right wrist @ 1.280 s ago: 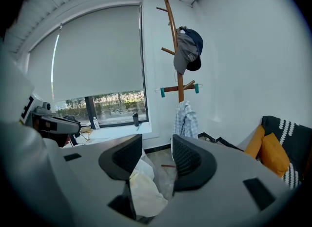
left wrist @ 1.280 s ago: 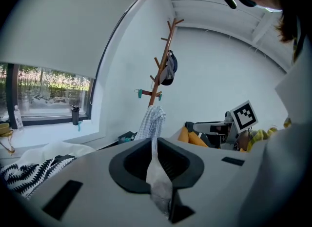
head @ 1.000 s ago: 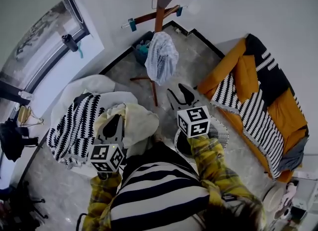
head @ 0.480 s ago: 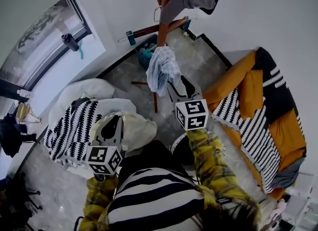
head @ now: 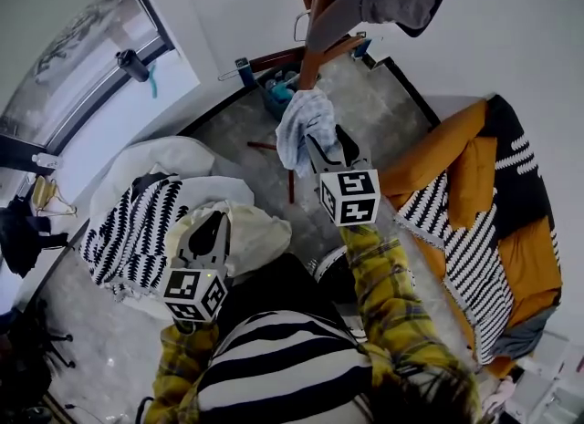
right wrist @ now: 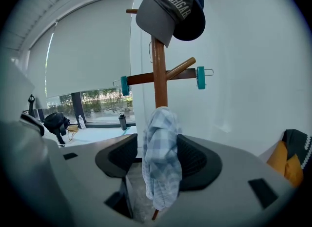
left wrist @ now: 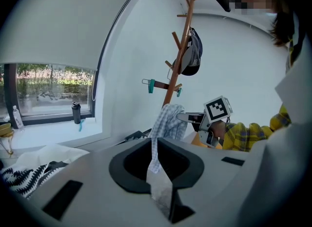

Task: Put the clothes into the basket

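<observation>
Clothes: checked cloth (head: 304,126) hangs on wooden rack (right wrist: 158,60), draped against the pole under the crossbar with teal clips (right wrist: 201,77); not in any basket; cap (right wrist: 170,6) sits on top of the rack.

Right gripper (right wrist: 157,140) is up at the cloth; jaws spread, one each side of it; they have just been opening; cloth sits between them close to the right pad, with a gap at the left pad; no pinch.

Left gripper (left wrist: 153,140) is low at the left, over cream garment (head: 260,226); jaws nearly together with only a narrow slit; floor shows through the slit; nothing pinched.

Cream garment lies beside zigzag garment (head: 137,231), both piled on a white bag (head: 155,153); cannot tell if that is the basket.

Blue bin (head: 271,94) stands by the rack foot with teal stuff inside.

Orange sofa (head: 456,158) is at the right with a striped throw over it; well apart from the rack.

Yellow plaid sleeve (head: 379,294) runs up to the right gripper; dark bottle (head: 132,64) stands on the window sill.
</observation>
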Demonstrator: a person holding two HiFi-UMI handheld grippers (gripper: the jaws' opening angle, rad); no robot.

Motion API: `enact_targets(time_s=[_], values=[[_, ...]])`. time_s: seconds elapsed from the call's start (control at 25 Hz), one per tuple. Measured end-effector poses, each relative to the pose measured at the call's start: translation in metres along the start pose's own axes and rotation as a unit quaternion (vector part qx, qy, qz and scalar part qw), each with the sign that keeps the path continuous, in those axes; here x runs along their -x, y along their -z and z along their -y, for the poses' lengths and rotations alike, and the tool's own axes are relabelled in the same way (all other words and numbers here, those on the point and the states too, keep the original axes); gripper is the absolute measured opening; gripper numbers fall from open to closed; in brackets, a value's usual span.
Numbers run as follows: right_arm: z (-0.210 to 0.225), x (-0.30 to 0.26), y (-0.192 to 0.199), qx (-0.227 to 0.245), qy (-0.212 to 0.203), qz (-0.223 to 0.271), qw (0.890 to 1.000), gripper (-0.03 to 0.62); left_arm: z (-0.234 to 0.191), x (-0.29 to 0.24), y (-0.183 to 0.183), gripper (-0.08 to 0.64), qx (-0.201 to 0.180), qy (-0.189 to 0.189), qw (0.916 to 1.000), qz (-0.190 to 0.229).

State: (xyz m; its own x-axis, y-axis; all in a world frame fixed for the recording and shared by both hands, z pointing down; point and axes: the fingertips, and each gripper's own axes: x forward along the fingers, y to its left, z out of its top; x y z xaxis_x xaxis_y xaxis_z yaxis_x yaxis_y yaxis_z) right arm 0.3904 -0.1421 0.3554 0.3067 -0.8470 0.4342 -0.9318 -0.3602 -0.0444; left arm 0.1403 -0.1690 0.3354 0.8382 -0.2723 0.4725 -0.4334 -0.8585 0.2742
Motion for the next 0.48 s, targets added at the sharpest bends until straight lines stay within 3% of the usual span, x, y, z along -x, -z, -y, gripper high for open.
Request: enact_targets(time_s=[0.2,0.48], values=[[0.008,-0.016,0.002,0.011,0.029,-0.006,0.999,0.237,-0.008,-0.002,-0.004,0.048,0.003,-0.011,0.9999,0.002],[0.016,-0.016,0.001,0.033,0.051,-0.023,0.998,0.111,-0.013,0.004,-0.002,0.048,0.006,-0.021,0.9998,0.003]])
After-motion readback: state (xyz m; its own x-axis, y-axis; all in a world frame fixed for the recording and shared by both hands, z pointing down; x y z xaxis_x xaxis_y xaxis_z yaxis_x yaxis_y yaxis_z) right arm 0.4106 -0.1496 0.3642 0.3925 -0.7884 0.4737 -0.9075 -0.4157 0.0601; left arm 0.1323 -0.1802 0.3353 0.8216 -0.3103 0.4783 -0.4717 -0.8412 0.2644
